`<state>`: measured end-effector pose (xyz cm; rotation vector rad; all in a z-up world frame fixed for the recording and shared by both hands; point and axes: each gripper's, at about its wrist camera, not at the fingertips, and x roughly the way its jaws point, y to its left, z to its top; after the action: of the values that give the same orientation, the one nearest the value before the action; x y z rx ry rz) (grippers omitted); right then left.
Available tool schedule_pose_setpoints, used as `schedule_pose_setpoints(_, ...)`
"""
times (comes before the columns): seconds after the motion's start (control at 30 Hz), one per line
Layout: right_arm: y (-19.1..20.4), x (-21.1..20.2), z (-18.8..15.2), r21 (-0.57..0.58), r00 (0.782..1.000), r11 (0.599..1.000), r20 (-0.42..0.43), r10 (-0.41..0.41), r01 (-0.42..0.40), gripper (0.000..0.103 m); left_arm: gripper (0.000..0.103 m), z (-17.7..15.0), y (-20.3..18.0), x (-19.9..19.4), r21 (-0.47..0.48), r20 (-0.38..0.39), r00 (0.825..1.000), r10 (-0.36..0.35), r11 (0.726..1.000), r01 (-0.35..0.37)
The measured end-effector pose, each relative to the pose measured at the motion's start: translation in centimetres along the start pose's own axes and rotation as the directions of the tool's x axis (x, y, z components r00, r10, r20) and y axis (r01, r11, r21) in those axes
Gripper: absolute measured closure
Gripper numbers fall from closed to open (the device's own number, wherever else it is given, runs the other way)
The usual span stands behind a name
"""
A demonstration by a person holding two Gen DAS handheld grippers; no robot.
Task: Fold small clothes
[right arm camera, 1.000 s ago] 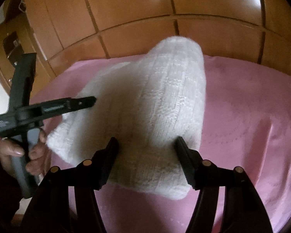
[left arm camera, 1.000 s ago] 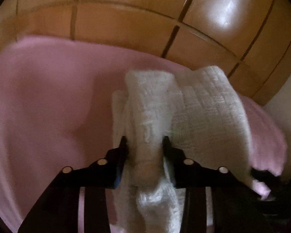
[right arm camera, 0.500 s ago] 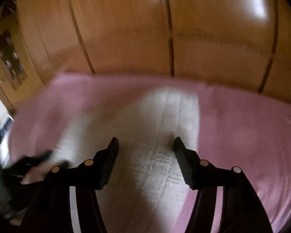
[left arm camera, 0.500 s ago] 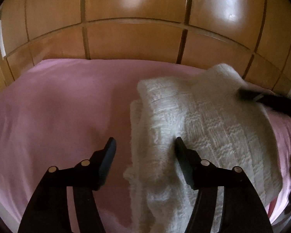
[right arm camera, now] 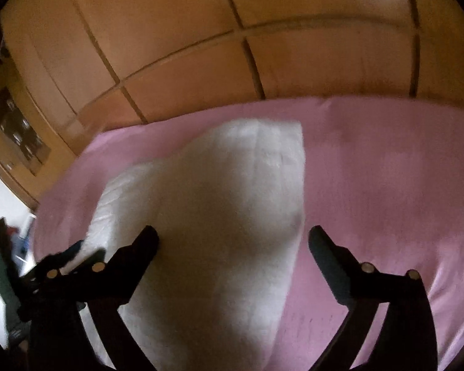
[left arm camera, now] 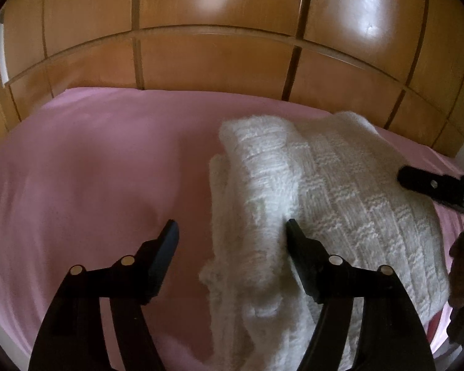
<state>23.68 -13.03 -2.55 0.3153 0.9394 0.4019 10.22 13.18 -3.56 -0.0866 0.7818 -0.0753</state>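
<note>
1. The white knitted garment [left arm camera: 340,216] lies on the pink bed sheet [left arm camera: 92,185], in front of the wooden panelled wall [left arm camera: 216,55]. It is already doubled over, with a thick rolled fold along its left edge as my left camera sees it.

2. My left claw [left arm camera: 232,228] is opening. That rolled fold runs up between the jaws; the right jaw seems to touch the knit, the left one stands clear over bare sheet. I judge I am letting go so the fold can settle where it lies.

3. My right claw [right arm camera: 233,236] is opening too and stands very wide, straddling the near end of the garment. Nothing is pinched; the cloth simply sits between the spread jaws. This view is blurred, so fine contact I cannot tell.

4. In the left view, the right claw's tip reaches over the garment's far right side.

5. Both claws are slack because, as I judge it, one fold is laid down and the knit is bulky enough to hold its shape.
</note>
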Motion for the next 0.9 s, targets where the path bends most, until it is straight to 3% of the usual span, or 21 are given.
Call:
schedule_pose_setpoints(0.13, -1.5, 0.4, -0.7, 0.08, 0.993, 0.991, -0.032, 0.114, -0.111, 0.003, 0.031, 0.0, 0.3, 0.2, 0.01, 0.003, 1.0, -0.011, 1.0, 0.011)
schedule_pose_setpoints(0.23, -2.1, 1.5, -1.0, 0.132, 0.974, 0.97, -0.08, 0.213, -0.202, 0.003, 0.023, -0.2, 1.2, 0.8, 0.006, 0.001, 1.0, -0.03, 1.0, 0.03)
schedule_pose_setpoints(0.4, -1.8, 3.2, -0.9, 0.153, 0.94, 0.942, -0.124, 0.319, -0.3, 0.003, 0.021, -0.6, 3.8, 2.3, -0.098, -0.037, 0.979, -0.2, 0.976, 0.196)
schedule_pose_setpoints(0.47, -0.9, 3.8, -0.9, 0.136, 0.936, 0.942, -0.137, 0.325, -0.307, 0.011, 0.021, -1.0, 5.2, 3.4, -0.181, -0.05, 0.951, -0.304, 0.939, 0.291)
schedule_pose_setpoints(0.53, -0.1, 3.7, -0.7, 0.12, 0.94, 0.946, -0.13, 0.315, -0.301, 0.026, 0.024, -1.2, 5.9, 4.0, -0.222, -0.047, 0.935, -0.351, 0.916, 0.333)
schedule_pose_setpoints(0.6, 0.6, 3.0, -0.6, 0.094, 0.951, 0.955, -0.11, 0.29, -0.28, 0.037, 0.04, -1.4, 5.9, 3.9, -0.235, -0.036, 0.912, -0.408, 0.891, 0.389)
schedule_pose_setpoints(0.63, 1.2, 2.2, -0.5, 0.076, 0.957, 0.961, -0.094, 0.274, -0.267, 0.043, 0.053, -1.5, 5.8, 3.9, -0.257, -0.034, 0.882, -0.47, 0.857, 0.447)
schedule_pose_setpoints(0.67, 1.5, 1.5, -0.4, 0.063, 0.96, 0.962, -0.079, 0.268, -0.264, 0.046, 0.054, -1.5, 5.5, 3.8, -0.269, -0.028, 0.872, -0.489, 0.844, 0.465)
schedule_pose_setpoints(0.77, 1.9, -1.3, -0.3, 0.03, 0.963, 0.963, -0.017, 0.267, -0.267, 0.052, 0.058, -1.1, 4.1, 3.1, -0.24, -0.023, 0.866, -0.5, 0.844, 0.48)
schedule_pose_setpoints(0.9, -0.3, -6.0, -0.2, 0.033, 0.971, 0.973, 0.082, 0.226, -0.229, 0.053, 0.059, 0.5, -0.7, 2.9, -0.206, -0.037, 0.821, -0.57, 0.808, 0.552)
